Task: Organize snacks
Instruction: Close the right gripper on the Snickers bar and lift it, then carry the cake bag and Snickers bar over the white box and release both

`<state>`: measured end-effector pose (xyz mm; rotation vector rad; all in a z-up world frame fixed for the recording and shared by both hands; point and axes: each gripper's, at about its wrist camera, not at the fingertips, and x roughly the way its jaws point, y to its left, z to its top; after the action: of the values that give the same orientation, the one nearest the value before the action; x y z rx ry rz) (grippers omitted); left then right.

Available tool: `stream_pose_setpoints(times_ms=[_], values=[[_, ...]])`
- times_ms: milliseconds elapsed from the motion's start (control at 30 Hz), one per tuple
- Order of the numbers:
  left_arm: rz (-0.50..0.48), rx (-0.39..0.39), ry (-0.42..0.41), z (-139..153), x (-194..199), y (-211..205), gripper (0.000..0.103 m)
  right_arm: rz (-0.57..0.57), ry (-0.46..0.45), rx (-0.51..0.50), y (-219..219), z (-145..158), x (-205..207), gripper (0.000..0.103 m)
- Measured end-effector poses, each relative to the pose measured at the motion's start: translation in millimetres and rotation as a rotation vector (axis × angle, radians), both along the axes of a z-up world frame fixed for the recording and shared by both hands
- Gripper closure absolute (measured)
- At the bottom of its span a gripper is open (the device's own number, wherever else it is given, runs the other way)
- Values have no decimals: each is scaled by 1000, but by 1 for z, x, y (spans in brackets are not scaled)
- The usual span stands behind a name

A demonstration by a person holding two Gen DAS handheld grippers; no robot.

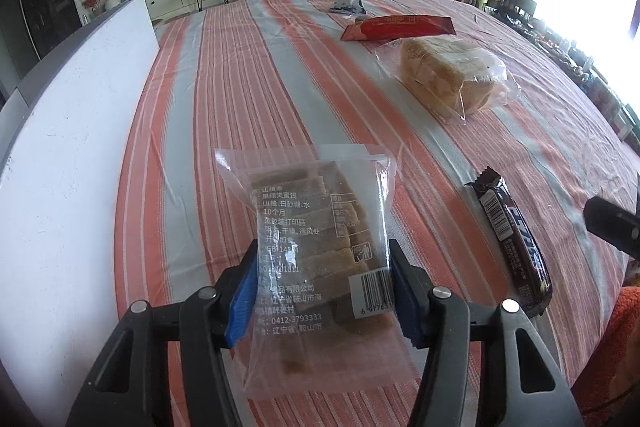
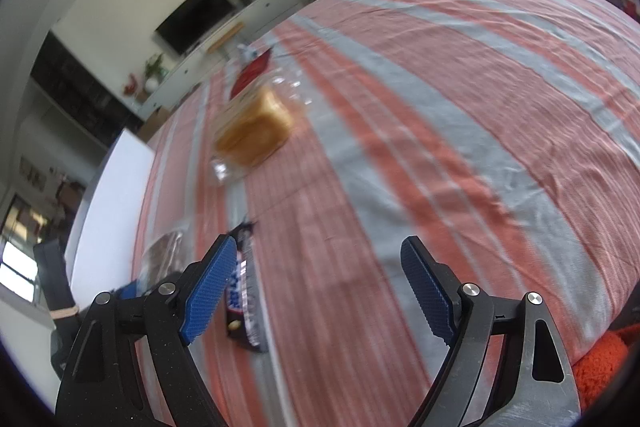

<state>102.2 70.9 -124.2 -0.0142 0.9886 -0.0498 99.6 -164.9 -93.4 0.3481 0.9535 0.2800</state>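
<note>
My left gripper [image 1: 322, 291] is shut on a clear bag of brown hawthorn strips [image 1: 316, 239], holding it above the striped tablecloth [image 1: 240, 87]. A dark chocolate bar [image 1: 510, 239] lies to its right. A bagged bread loaf [image 1: 448, 77], a red packet [image 1: 400, 27] and a small white-blue pouch [image 1: 349, 1] lie farther back. My right gripper [image 2: 316, 287] is open and empty above the cloth, with the chocolate bar [image 2: 244, 291] just beside its left finger. The bread loaf [image 2: 256, 131] and red packet [image 2: 252, 71] lie beyond it. The view is motion-blurred.
A white board [image 1: 80, 147] runs along the table's left edge. The right gripper's tip [image 1: 612, 223] shows at the right of the left wrist view. An orange cloth [image 2: 600, 363] sits at the near right. A TV, plants and a chair stand in the room behind.
</note>
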Motion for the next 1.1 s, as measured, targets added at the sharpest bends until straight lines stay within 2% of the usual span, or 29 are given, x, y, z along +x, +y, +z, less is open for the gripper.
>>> stream_pose_setpoints(times_ms=[67,133,167,200,233,267,300,333,400,567,767,967,1100], values=[[8,-6,-6,3,-3,0,50,110,48,-98,33,0,4,19],[21,-64,6,6,-7,5,50,174,85,-191,60,-5,10,24],[25,-84,7,7,-10,8,50,199,99,-227,71,-8,12,32],[28,-90,6,8,-13,9,50,222,118,-262,80,-14,14,45],[29,-88,1,10,-17,10,50,238,135,-304,88,-19,16,51],[29,-90,-6,13,-21,12,50,238,106,-349,90,-17,14,62],[29,-97,-11,16,-26,13,51,238,120,-364,92,-18,15,80],[28,-107,-16,20,-30,15,51,222,127,-350,89,-18,16,85],[19,-133,-39,34,-40,17,51,181,145,-266,77,-17,15,85],[-21,-207,-127,83,-68,21,51,106,124,-124,46,4,3,85],[-7,-300,-229,142,-96,51,51,157,12,1,61,70,-9,85],[132,-271,-311,180,-117,126,51,337,-92,95,138,132,-31,85],[283,-205,-299,175,-126,186,51,493,-132,99,207,157,-38,85]])
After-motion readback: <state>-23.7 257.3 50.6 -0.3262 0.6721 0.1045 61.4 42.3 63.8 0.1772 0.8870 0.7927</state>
